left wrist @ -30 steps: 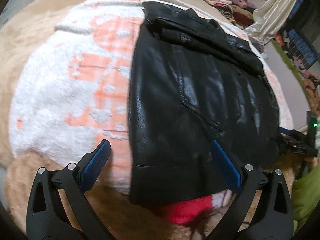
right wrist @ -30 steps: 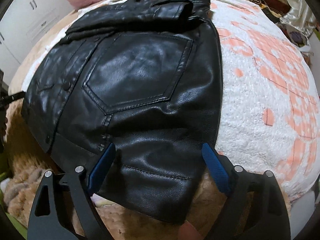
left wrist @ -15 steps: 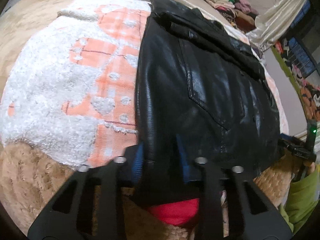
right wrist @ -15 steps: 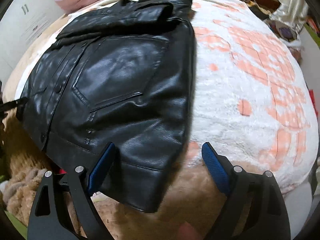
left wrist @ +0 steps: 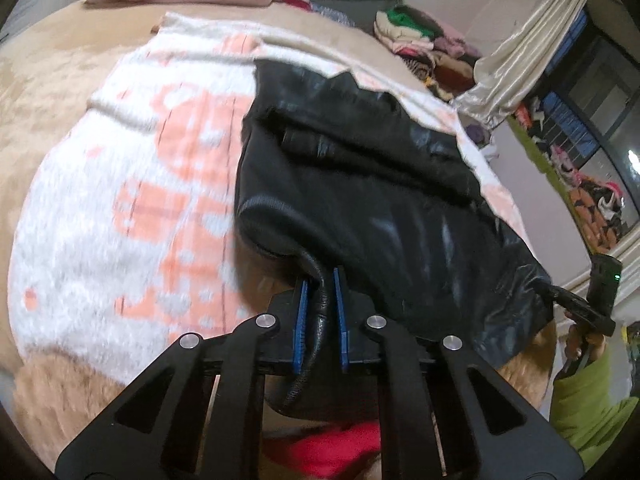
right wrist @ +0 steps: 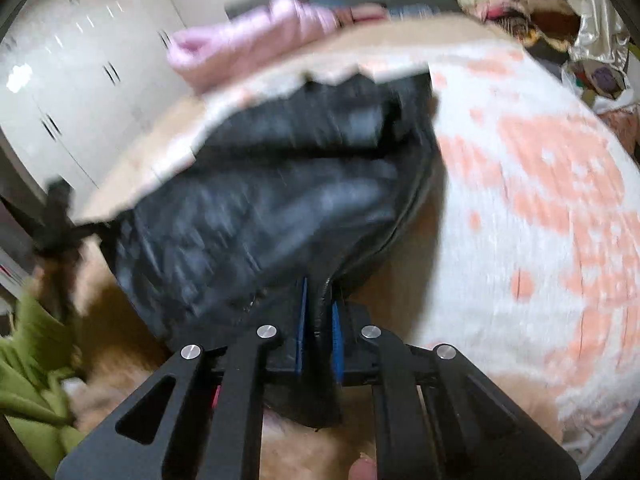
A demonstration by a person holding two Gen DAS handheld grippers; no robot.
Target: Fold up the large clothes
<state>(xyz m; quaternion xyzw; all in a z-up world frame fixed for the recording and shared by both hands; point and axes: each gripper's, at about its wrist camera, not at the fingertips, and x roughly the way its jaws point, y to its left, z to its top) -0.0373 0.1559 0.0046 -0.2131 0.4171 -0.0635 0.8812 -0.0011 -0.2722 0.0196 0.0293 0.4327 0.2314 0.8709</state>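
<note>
Half a second earlier only the left claw (left wrist: 320,312) had closed; now the right claw (right wrist: 319,320) was also clamped on the near hem of the black leather jacket (left wrist: 360,200). The hem had risen off the patterned blanket (left wrist: 120,200) in the frame's centre, so the fold seemed to begin.

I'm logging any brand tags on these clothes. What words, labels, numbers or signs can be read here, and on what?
None can be read.
black leather jacket: no label, tag or print shows; the right wrist view is blurred by motion.
white and orange blanket: only a pattern, no writing.
Clothes pile: too small to tell.
</note>
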